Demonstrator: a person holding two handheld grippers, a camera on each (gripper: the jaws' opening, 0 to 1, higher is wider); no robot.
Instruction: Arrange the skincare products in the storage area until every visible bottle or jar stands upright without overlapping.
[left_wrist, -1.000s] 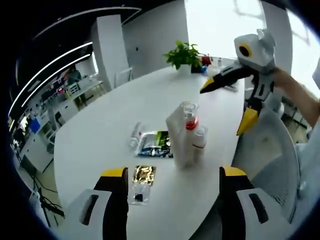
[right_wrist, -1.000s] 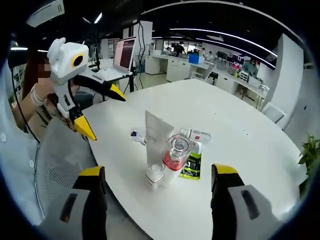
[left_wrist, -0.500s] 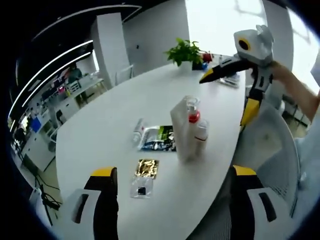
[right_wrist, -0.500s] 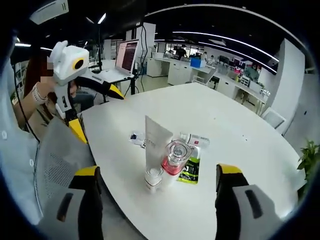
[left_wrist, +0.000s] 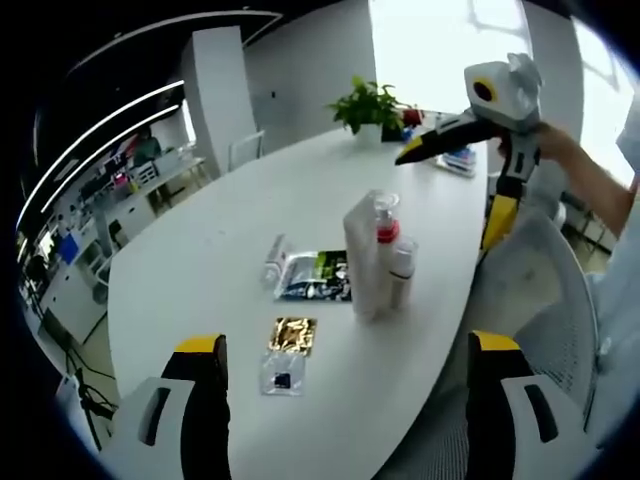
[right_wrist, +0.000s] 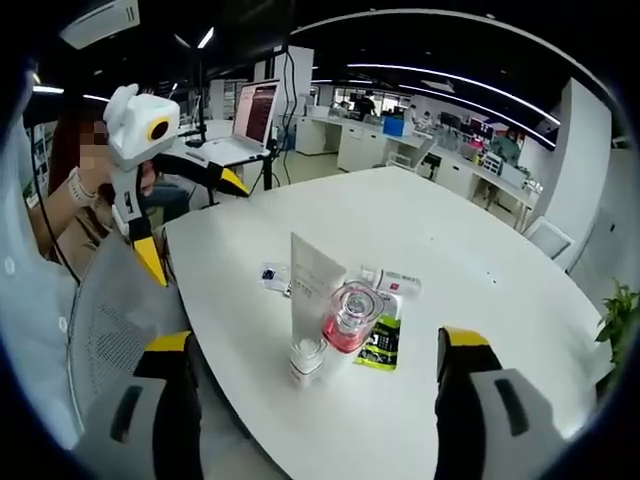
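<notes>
Near the table edge a white tube (left_wrist: 362, 255) stands on its cap, with a pink bottle with a clear cap (left_wrist: 386, 233) and a small clear bottle (left_wrist: 402, 270) upright against it. A small tube (left_wrist: 273, 260), a green sachet (left_wrist: 315, 277), a gold sachet (left_wrist: 291, 335) and a clear packet (left_wrist: 281, 377) lie flat. My left gripper (left_wrist: 347, 345) is open, well short of them. My right gripper (left_wrist: 455, 190) hangs open past the table edge. From the other side I see the white tube (right_wrist: 312, 290), the pink bottle (right_wrist: 350, 320), the green sachet (right_wrist: 381, 343), my open right gripper (right_wrist: 316, 340) and my left gripper (right_wrist: 195, 222).
A white oval table (left_wrist: 220, 230) carries a potted plant (left_wrist: 368, 105) at its far end. A mesh chair (left_wrist: 545, 290) stands by the table edge, also seen as the mesh chair (right_wrist: 120, 320). A laptop (right_wrist: 250, 110) sits on a desk behind, and a person holds the grippers.
Both views have drawn back a little from the products. The right gripper has shifted slightly up and away in the left gripper view. The bottles and sachets have not moved.
</notes>
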